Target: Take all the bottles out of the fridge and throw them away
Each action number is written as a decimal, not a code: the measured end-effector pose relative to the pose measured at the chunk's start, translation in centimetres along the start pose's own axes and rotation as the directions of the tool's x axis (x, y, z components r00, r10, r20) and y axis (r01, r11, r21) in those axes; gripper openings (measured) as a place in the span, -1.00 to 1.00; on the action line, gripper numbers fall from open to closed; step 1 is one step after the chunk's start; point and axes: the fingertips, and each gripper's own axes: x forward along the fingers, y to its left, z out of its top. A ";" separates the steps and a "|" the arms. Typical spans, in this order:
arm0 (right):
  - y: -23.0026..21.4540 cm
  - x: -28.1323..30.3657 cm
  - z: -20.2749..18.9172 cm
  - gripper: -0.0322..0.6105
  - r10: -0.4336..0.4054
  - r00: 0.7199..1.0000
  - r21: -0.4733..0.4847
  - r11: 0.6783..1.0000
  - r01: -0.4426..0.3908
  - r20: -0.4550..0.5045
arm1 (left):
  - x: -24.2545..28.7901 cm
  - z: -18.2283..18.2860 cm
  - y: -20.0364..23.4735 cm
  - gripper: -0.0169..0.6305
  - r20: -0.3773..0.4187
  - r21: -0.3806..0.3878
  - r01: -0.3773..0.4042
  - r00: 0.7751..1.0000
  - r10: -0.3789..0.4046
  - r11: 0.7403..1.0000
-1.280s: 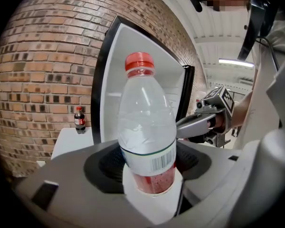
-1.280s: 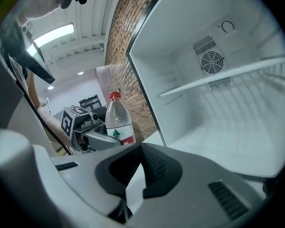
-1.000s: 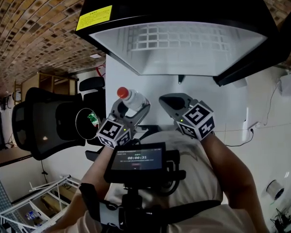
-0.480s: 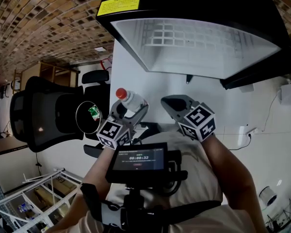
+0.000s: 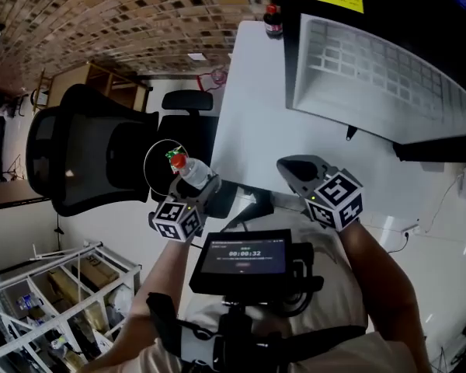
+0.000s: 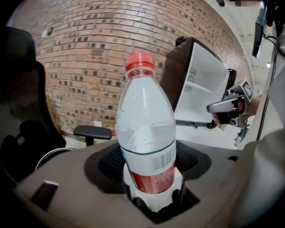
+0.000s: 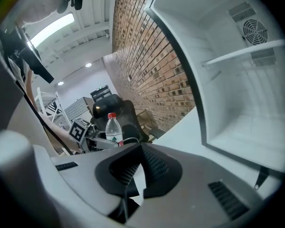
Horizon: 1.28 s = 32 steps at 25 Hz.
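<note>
My left gripper [image 5: 194,186] is shut on the base of a clear water bottle [image 5: 188,169] with a red cap and a red-and-white label; in the left gripper view the bottle [image 6: 146,137] stands upright between the jaws. It hangs over a round black bin [image 5: 157,179] beside the white table. My right gripper [image 5: 297,169] hovers over the table's near edge, shut and holding nothing. The black fridge [image 5: 373,61] stands open with a white, bare interior [image 7: 242,80]. A dark bottle [image 5: 273,20] with a red cap stands on the table left of the fridge.
A black office chair [image 5: 78,154] stands left of the bin, and a second chair [image 5: 188,103] behind it. Wire racks [image 5: 54,301] fill the lower left. A brick wall [image 6: 95,56] runs behind. The white table [image 5: 256,115] carries the fridge.
My left gripper has carried the bottle left and down, from in front of the fridge to above the bin. The right gripper shifted slightly. My view swung left.
</note>
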 end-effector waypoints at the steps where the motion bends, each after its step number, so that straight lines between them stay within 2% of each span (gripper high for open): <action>1: 0.5 0.9 0.1 -0.89 0.012 1.000 -0.006 1.000 -0.012 -0.010 | -0.9 -1.1 1.9 0.01 -0.013 -0.027 -0.039 0.999 0.039 0.999; 6: 2.7 5.8 0.6 -0.89 0.060 0.997 -0.020 0.998 -0.061 -0.050 | -5.2 -5.5 9.6 0.01 -0.063 -0.167 -0.200 0.979 0.192 0.966; 11: 4.1 9.4 1.5 -0.89 0.047 0.997 -0.010 0.999 -0.048 -0.059 | -6.5 -10.1 15.8 0.01 -0.165 -0.174 -0.289 0.951 0.261 0.941; 14: 4.7 10.4 1.3 -0.89 0.030 0.997 -0.003 1.000 -0.030 -0.077 | -5.6 -10.7 18.5 0.01 -0.210 -0.163 -0.287 0.945 0.251 0.944; 19: 4.7 10.1 0.1 -0.89 -0.028 0.992 0.018 0.999 0.030 -0.125 | -1.8 -10.7 22.1 0.01 -0.259 -0.100 -0.237 0.944 0.204 0.966; 22: 4.5 9.5 -0.5 -0.89 -0.063 0.988 0.035 0.997 0.069 -0.139 | 0.7 -12.3 23.8 0.01 -0.319 -0.116 -0.211 0.933 0.164 0.971; 25: 4.4 9.2 -1.6 -0.89 -0.087 0.984 0.069 0.993 0.099 -0.153 | 2.5 -13.6 25.2 0.01 -0.371 -0.197 -0.210 0.920 0.125 0.958; 27: 4.3 8.6 -2.4 -0.89 -0.109 0.980 0.095 0.987 0.126 -0.168 | 2.7 -13.8 25.3 0.01 -0.433 -0.206 -0.232 0.893 0.124 0.950; 28: 4.3 8.2 -2.9 -0.89 -0.122 0.976 0.108 0.984 0.143 -0.178 | 2.7 -14.8 25.4 0.01 -0.484 -0.202 -0.245 0.867 0.121 0.948; 30: 4.3 7.5 -3.6 -0.89 -0.144 0.971 0.127 0.977 0.170 -0.194 | 3.3 -19.2 26.3 0.01 -0.591 -0.194 -0.250 0.802 0.090 0.949; 32: 3.9 7.4 -4.2 -0.89 -0.155 0.968 0.133 0.974 0.183 -0.200 | 4.7 -22.2 27.3 0.02 -0.665 -0.191 -0.241 0.744 0.055 0.951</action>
